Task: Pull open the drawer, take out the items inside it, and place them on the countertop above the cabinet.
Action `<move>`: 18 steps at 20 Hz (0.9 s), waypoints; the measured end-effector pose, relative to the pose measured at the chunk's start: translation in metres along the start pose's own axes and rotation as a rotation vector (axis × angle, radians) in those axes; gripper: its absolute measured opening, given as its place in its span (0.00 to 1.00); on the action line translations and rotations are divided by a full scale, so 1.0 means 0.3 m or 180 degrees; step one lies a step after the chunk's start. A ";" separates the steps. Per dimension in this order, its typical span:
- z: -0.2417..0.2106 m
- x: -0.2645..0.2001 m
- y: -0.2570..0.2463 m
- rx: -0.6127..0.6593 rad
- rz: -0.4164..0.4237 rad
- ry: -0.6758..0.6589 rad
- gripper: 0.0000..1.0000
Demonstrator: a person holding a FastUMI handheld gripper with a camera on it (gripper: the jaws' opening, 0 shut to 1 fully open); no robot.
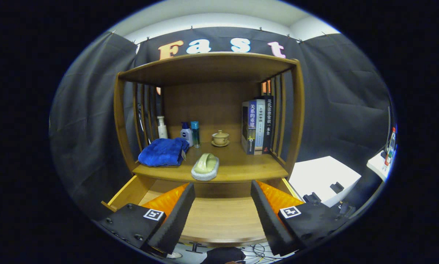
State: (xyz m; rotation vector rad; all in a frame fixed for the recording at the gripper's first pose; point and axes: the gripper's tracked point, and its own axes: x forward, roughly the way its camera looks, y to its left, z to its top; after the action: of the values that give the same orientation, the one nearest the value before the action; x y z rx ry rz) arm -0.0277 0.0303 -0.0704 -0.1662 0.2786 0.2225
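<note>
Jaws (223,216) apart above open drawer (219,220)

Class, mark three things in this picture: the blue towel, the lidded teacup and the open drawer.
blue towel (163,151), gripper view, middle of the folded cloth.
lidded teacup (220,138), gripper view, on the cup's body.
open drawer (219,216), gripper view, bare wooden bottom between the open gripper (222,209) fingers.

Smooth, satin-finished wood is seen on the drawer (219,216) and tabletop (241,167). A plush cloth towel (163,152), glossy plastic bottles (186,134) and glazed ceramic teacup (220,138) are shown.
</note>
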 end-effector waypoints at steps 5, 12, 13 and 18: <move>-0.144 -0.103 -0.099 0.0135 -0.0051 -0.0060 1.00; -0.330 -0.165 -0.199 0.0351 -0.0164 -0.0013 0.98; -0.352 -0.163 -0.199 0.0346 -0.0158 0.0009 0.98; -0.444 -0.133 -0.198 0.0188 -0.0187 0.0138 0.99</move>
State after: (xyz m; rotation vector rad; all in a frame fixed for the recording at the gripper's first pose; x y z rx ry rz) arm -0.0846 -0.0602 -0.1774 -0.1205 0.3225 0.1524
